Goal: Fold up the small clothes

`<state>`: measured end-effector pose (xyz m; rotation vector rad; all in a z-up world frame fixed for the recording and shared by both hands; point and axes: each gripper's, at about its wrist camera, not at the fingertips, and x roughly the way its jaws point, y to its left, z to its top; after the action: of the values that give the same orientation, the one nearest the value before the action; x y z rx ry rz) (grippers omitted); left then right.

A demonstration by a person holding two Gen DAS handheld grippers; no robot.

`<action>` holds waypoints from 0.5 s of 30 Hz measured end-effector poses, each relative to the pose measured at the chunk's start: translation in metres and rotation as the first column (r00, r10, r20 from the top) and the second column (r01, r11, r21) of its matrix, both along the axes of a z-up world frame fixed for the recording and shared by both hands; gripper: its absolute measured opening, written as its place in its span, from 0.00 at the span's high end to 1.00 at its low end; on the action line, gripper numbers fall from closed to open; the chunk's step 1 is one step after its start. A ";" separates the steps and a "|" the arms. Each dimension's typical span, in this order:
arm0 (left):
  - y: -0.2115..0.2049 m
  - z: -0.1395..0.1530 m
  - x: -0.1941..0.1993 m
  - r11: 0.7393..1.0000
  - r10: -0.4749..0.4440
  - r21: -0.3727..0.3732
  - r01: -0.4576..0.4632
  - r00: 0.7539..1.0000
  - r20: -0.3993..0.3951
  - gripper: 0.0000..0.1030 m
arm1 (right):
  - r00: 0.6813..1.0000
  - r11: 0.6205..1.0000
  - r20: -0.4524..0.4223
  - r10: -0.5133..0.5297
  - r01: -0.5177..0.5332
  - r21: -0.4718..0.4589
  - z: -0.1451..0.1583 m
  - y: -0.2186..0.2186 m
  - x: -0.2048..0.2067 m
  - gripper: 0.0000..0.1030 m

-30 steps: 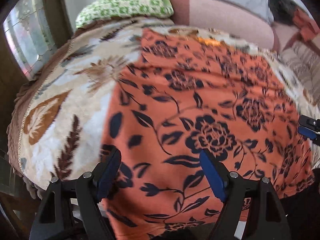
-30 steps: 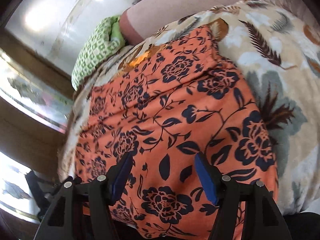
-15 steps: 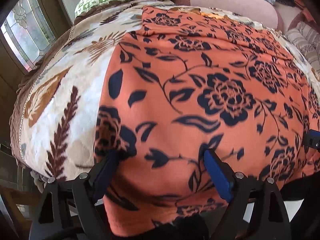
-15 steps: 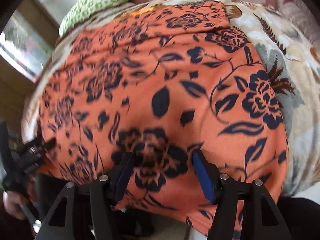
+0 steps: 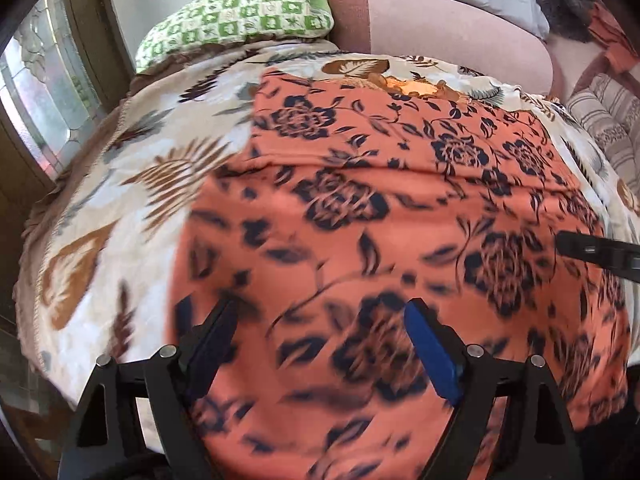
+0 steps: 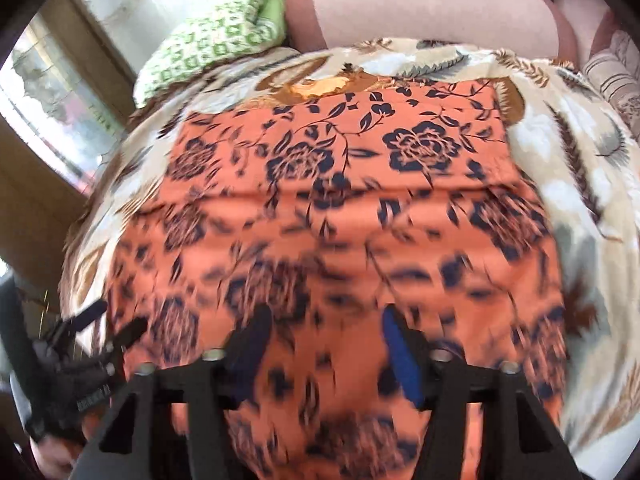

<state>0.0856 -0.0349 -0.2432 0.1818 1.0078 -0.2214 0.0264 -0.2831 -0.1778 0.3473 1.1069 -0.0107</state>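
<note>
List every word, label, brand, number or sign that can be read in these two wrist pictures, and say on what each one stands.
No readable text in either view.
Orange cloth with dark blue flowers: only a printed pattern, no letters.
Cream blanket with brown leaves: a pattern only.
Green-and-white checked pillow: a pattern only.
Left gripper, seen in the right wrist view: faint pale marks on its black body, too blurred to read.
</note>
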 end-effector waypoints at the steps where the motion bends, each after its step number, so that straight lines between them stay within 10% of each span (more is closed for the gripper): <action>1: -0.005 -0.003 0.004 1.000 -0.002 0.007 0.002 1.000 0.004 0.16 | 1.000 1.000 -0.019 -0.006 0.006 -0.012 -0.005 -0.001 0.012 0.64; 15: -0.010 -0.037 -0.050 0.990 -0.108 0.087 0.109 0.994 -0.014 0.16 | 0.989 0.992 -0.098 0.110 -0.116 -0.049 -0.043 0.025 -0.034 0.65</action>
<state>0.0355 -0.0446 -0.2805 0.3158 1.0184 -0.2773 -0.0080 -0.2583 -0.2204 0.2366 1.2168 0.0433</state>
